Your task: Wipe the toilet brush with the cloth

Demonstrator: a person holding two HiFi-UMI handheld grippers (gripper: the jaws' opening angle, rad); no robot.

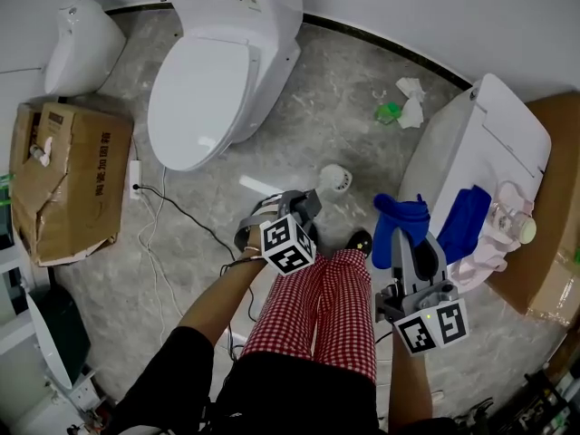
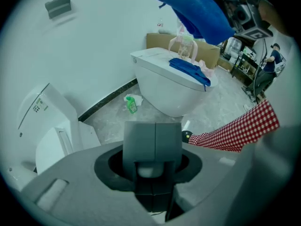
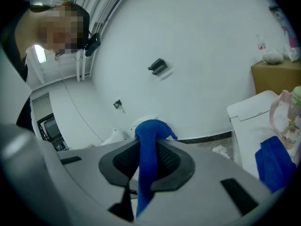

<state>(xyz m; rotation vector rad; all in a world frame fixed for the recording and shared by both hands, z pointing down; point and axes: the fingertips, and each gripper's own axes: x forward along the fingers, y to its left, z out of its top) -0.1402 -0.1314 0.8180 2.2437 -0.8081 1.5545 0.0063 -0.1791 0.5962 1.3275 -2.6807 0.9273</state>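
Above the grey floor (image 1: 326, 116), left fingers (image 2: 140, 140) clamp the toilet brush (image 1: 335, 179), right fingers (image 3: 171, 161) the cloth (image 3: 146, 140).

Grey marble floor (image 1: 344, 107): white toilet (image 1: 217, 71), cardboard box (image 1: 68, 179), green bottle (image 1: 389, 111), cable (image 1: 181, 211).

Left tongs (image 1: 292, 208) mid-frame, white toilet brush (image 1: 335, 178) sticking out past their tips over the grey floor (image 1: 317, 107). Right tongs (image 1: 407, 243) just to the right, blue cloth (image 1: 400, 222) draped over the tips (grip point hidden under it). A second blue cloth (image 1: 465, 220) lies on the right toilet (image 1: 462, 143) lid. Far left: another toilet (image 1: 217, 71), cardboard box (image 1: 72, 175).
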